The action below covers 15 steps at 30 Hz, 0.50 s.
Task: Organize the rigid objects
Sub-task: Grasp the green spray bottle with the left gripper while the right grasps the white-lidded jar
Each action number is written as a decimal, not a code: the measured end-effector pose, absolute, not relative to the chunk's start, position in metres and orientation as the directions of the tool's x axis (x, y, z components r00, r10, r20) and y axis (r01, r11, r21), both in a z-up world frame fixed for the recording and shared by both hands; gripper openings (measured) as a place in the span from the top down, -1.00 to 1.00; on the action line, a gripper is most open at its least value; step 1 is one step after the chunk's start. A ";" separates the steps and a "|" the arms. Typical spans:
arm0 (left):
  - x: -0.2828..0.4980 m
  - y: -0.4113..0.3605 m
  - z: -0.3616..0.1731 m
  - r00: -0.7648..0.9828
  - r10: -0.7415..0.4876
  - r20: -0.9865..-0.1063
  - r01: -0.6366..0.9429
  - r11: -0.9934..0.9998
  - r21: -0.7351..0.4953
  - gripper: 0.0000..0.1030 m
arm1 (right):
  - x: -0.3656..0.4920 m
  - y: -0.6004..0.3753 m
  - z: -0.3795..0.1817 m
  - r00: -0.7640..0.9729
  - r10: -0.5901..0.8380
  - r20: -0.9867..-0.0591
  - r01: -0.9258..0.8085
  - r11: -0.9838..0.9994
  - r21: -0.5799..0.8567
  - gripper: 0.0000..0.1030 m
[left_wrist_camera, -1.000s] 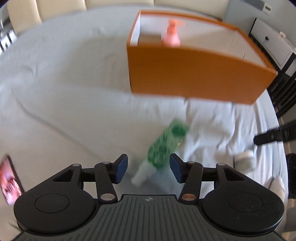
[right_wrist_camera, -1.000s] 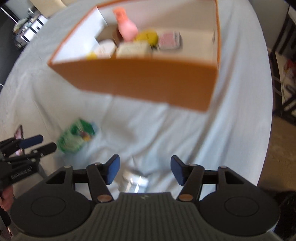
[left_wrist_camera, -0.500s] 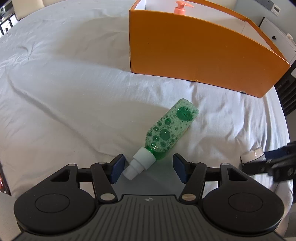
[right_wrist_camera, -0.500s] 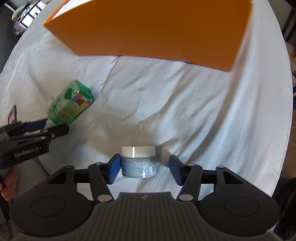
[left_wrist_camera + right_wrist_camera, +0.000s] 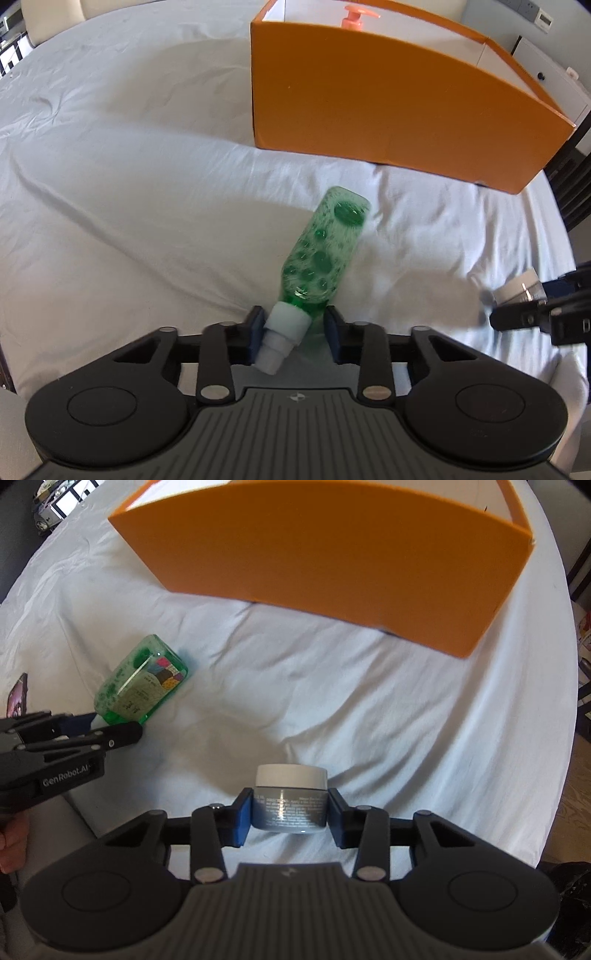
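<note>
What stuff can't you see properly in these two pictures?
- Orange box, right wrist view: its near wall hides everything inside.
- Pink pump bottle, left wrist view: only the pump top shows above the box wall.
- Jar label, right wrist view: print too small and glary.
- Phone, right wrist view: cut off by the edge.

Black left gripper (image 5: 294,334) with blue-padded fingers (image 5: 332,329), silver screws, "GenRobot.AI" lettering

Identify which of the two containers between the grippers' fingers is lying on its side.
The green bottle, white cap toward the left gripper, lies flat on the sheet. The white-lidded jar in the right gripper stands upright.
</note>
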<state>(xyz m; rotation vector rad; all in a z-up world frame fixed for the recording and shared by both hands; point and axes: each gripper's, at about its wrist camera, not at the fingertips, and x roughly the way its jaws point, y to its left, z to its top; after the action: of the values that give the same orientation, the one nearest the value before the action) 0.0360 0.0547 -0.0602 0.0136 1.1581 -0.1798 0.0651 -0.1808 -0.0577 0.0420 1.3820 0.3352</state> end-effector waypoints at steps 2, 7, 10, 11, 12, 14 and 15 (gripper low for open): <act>0.032 0.057 -0.054 0.412 -0.158 -0.897 0.148 0.983 -0.106 0.48 | 0.067 -0.185 -0.052 0.162 0.272 -0.949 -0.199 0.951 0.238 0.19; 0.027 0.061 -0.036 0.473 -0.200 -0.858 0.160 0.977 -0.140 0.52 | 0.074 -0.194 -0.039 0.204 0.299 -0.932 -0.172 0.948 0.267 0.19; 0.026 0.062 -0.025 0.498 -0.221 -0.839 0.165 0.974 -0.158 0.54 | 0.078 -0.198 -0.035 0.213 0.308 -0.927 -0.157 0.947 0.279 0.19; 0.026 0.061 -0.020 0.504 -0.216 -0.836 0.168 0.974 -0.151 0.54 | 0.079 -0.199 -0.033 0.215 0.310 -0.926 -0.152 0.947 0.282 0.19; 0.026 0.060 -0.017 0.509 -0.214 -0.834 0.172 0.974 -0.145 0.54 | 0.079 -0.200 -0.032 0.218 0.313 -0.925 -0.146 0.947 0.286 0.19; 0.034 0.058 -0.013 0.509 -0.204 -0.836 0.173 0.976 -0.133 0.54 | 0.083 -0.201 -0.030 0.220 0.318 -0.922 -0.141 0.946 0.293 0.19; 0.037 0.059 -0.012 0.505 -0.198 -0.840 0.172 0.977 -0.127 0.54 | 0.084 -0.202 -0.029 0.225 0.319 -0.921 -0.139 0.946 0.294 0.19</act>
<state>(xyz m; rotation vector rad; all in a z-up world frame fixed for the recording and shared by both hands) 0.0372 0.0587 -0.0120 -0.0281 1.0169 -0.2229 0.0842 -0.2017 -0.0287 0.1616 1.3078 0.3178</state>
